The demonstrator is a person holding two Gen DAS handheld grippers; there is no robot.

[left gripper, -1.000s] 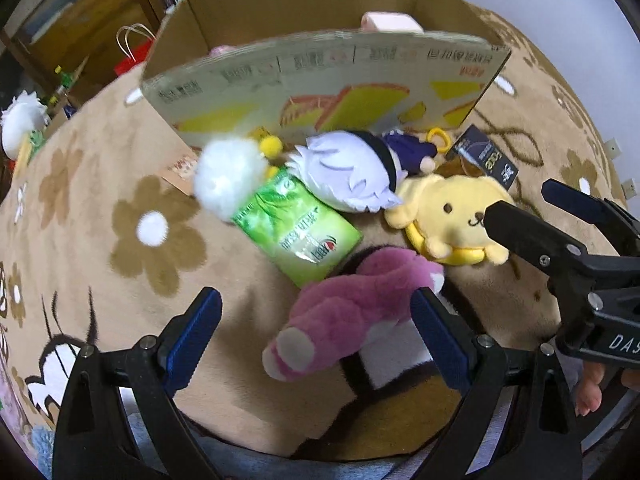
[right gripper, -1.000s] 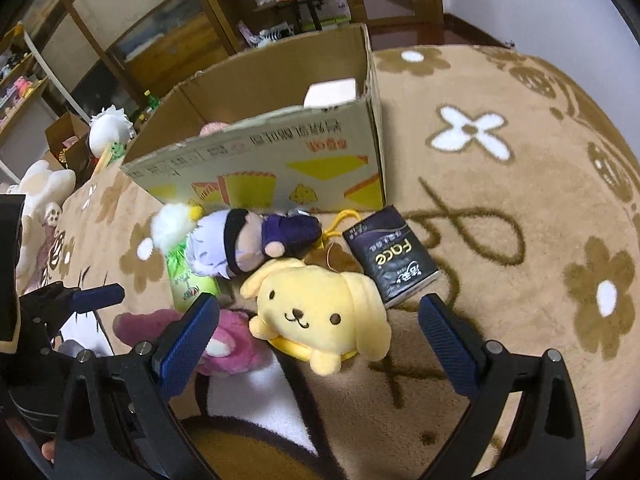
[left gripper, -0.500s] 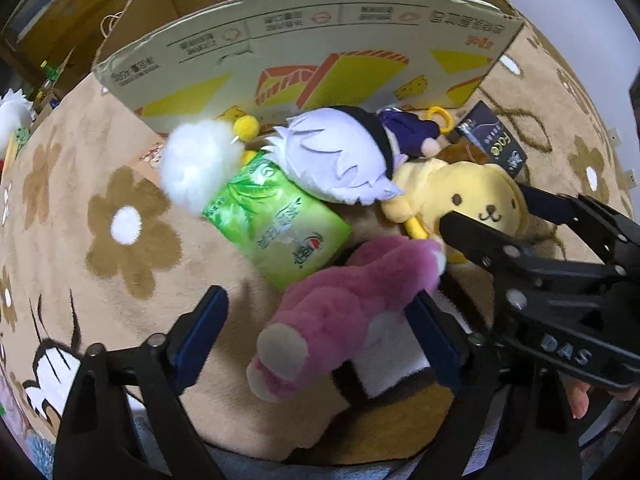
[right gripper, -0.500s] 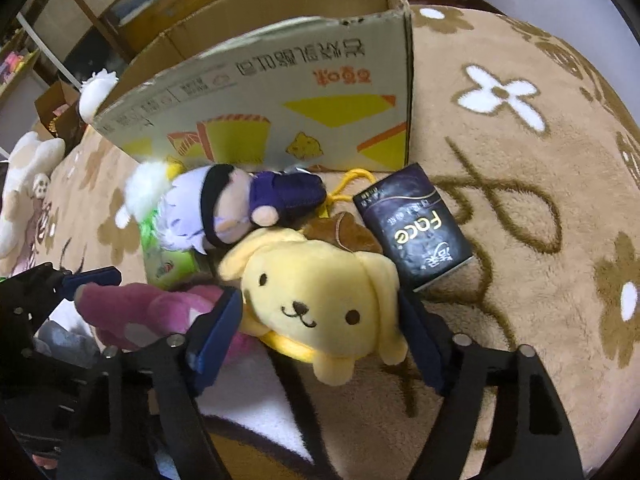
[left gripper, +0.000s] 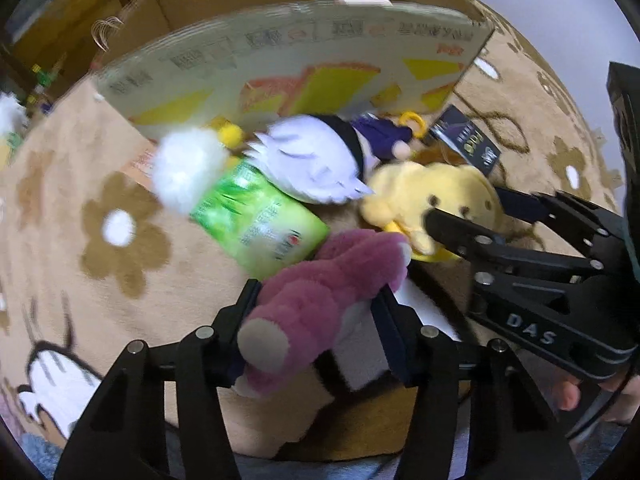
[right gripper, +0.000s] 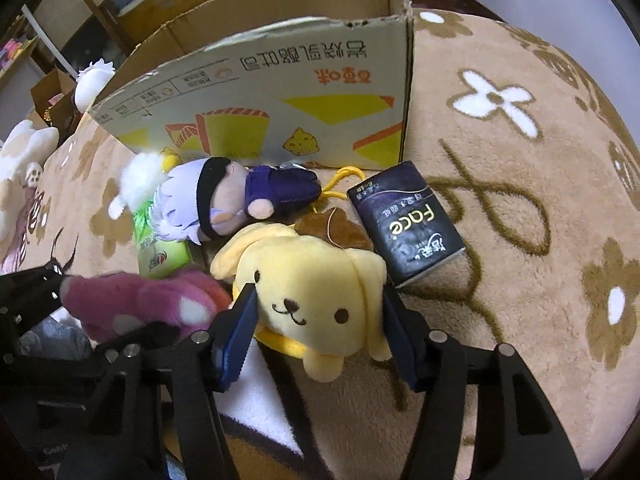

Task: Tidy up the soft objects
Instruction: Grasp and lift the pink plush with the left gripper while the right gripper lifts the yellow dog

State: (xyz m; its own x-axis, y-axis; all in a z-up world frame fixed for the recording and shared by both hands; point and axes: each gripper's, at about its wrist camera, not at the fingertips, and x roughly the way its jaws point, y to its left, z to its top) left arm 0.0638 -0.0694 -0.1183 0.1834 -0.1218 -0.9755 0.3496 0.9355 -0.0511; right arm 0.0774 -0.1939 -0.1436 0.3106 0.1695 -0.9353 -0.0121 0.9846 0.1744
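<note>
We see both sets of jaws just closed in: left gripper (left gripper: 318,330) clamps the pink plush (left gripper: 320,304), right gripper (right gripper: 316,338) hugs the yellow dog plush (right gripper: 308,288) near the cardboard box (right gripper: 280,92) on the rug, so both look ready to lift.

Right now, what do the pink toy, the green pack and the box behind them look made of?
Pink toy: plush fabric, fuzzy matte pile. Green pack: probably thin plastic film, glossy and printed, likely tissues. Box: corrugated cardboard, matte brown inside, printed outside, rough torn top edge.
</note>
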